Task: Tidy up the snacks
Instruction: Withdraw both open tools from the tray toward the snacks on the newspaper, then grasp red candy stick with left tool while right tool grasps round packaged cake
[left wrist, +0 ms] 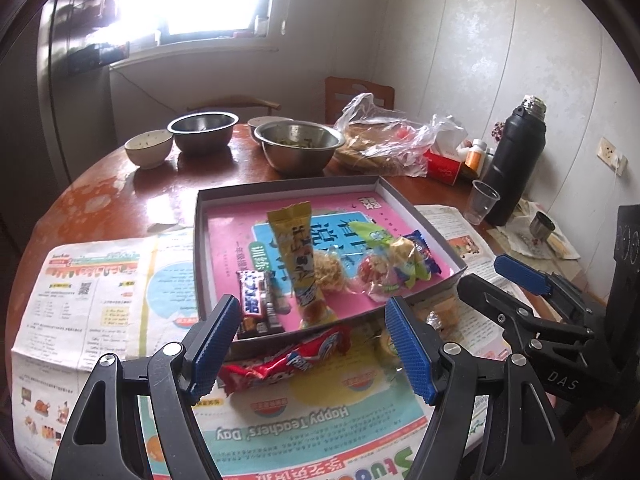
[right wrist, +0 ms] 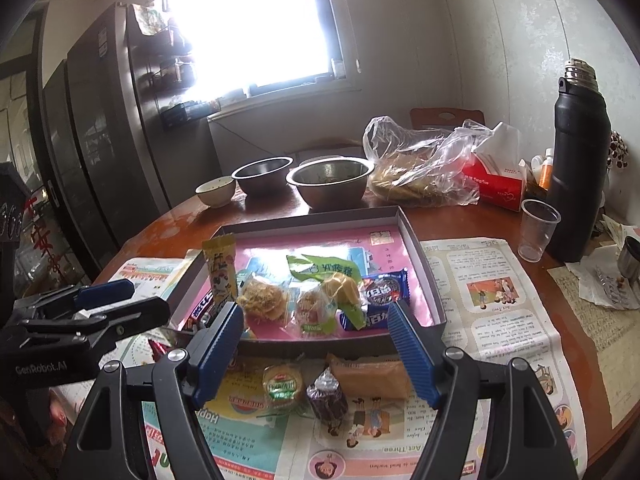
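several snacks are already laid in the box [left wrist: 424,216]; a red packet [left wrist: 288,360] is left on the desk before it. the left gripper [left wrist: 316,344] and right gripper [right wrist: 320,356] are held open, empty. next, the packet must be straddled and pinched.

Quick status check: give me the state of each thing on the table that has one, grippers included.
left hand-held gripper: open, empty
right hand-held gripper: open, empty
box tray: lidless, holding several snacks
red snack pack: outside the tray, on the newspaper
tan snack pack: outside the tray
plastic cup: upright, looks empty
black flask: upright, cap off
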{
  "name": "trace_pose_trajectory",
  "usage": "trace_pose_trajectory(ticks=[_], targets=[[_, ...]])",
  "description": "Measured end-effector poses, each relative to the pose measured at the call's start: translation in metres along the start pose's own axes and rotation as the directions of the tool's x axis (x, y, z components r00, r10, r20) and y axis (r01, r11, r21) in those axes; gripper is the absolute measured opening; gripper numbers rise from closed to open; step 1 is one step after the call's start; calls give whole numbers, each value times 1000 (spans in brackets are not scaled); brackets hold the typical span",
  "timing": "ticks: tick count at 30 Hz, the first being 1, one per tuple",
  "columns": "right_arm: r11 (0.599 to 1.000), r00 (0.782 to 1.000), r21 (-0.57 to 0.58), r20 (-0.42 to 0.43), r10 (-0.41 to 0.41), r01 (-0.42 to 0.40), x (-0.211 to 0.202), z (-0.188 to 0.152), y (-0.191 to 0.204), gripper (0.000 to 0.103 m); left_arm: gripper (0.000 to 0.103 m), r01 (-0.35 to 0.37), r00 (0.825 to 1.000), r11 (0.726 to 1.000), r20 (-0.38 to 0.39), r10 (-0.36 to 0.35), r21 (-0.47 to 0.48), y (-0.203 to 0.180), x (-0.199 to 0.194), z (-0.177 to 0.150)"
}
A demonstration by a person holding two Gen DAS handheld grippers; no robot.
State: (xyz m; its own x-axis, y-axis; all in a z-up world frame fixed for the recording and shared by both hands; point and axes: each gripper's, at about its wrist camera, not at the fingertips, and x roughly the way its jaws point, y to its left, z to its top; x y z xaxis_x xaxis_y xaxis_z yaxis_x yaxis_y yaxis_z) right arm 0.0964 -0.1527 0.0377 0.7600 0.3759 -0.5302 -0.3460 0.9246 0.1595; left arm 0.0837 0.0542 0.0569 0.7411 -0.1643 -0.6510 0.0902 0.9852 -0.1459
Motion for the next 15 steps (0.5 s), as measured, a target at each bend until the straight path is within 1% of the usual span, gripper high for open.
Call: trace_pose_trajectory(ticks=[5,10,15], targets=[[1000,1000,-16,-10,5,-5,-4,-6,5,74,76,2,1000,1000,0,-2,-15,9,-5,-2],[999,1000,-40,-27,8,-9,-6,-15,10,74,76,-7,1000,999,-20,6,-36,24,-4,-8],[998,999,-61,-52,13,-16,-6,-24,16,74,76,2,999,998,-43,-5,-57,36,0,-15]])
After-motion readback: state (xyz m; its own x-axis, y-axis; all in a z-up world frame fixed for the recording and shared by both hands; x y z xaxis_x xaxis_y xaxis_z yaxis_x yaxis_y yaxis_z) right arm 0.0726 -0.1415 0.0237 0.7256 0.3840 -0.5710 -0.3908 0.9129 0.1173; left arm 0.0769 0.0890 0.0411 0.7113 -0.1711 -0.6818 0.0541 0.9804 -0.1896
